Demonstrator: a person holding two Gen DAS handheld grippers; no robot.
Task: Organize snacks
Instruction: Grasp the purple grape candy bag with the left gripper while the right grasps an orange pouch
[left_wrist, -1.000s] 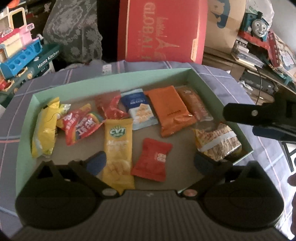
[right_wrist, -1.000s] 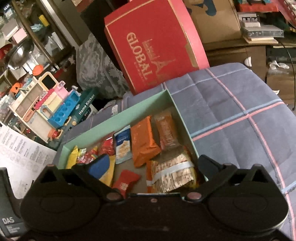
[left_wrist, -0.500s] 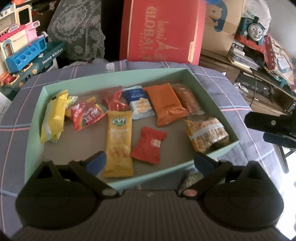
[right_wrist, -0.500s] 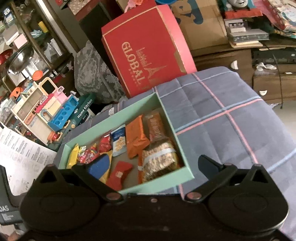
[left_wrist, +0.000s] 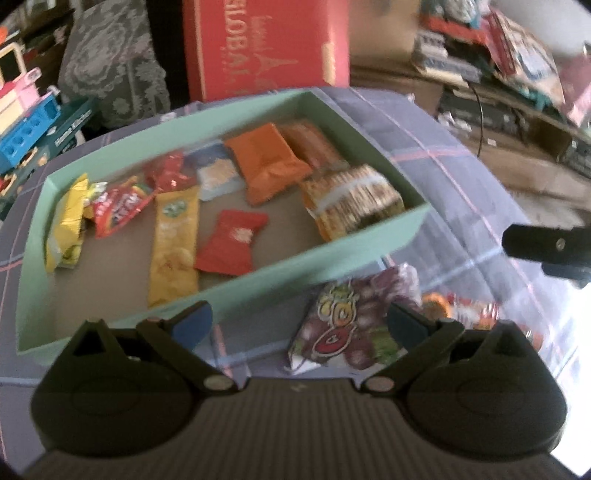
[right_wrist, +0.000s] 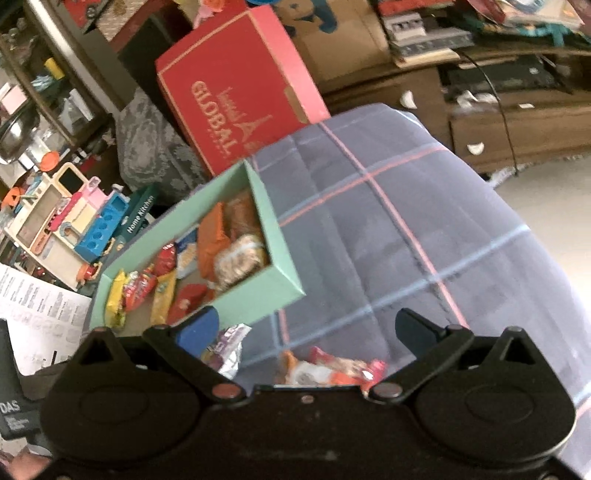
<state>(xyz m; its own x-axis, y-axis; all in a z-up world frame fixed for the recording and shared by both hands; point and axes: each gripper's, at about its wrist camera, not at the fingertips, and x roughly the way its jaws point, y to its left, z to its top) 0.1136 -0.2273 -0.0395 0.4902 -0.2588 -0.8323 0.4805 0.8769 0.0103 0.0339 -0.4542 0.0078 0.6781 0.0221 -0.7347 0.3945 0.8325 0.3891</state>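
We have pulled both grippers back from the green box (left_wrist: 369, 243), bringing the purple packet (left_wrist: 347, 325) and orange-red packet (right_wrist: 328, 369) on the quilt into view. Left gripper (left_wrist: 299, 321) and right gripper (right_wrist: 306, 328) jaws gape, empty, so those go in next.

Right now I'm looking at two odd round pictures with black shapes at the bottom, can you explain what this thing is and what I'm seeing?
There is no robot here. A person holds a two-finger tool in each hand, and a fisheye camera on each looks forward along its fingers. The black shapes are those fingers. One picture is from the left tool, the other from the right tool. Both stand open and hold nothing. On a checked blue cloth lies a green tray with packets inside, such as a long yellow packet and a small red packet. Two snacks lie outside the tray: a purple packet and an orange and red packet.
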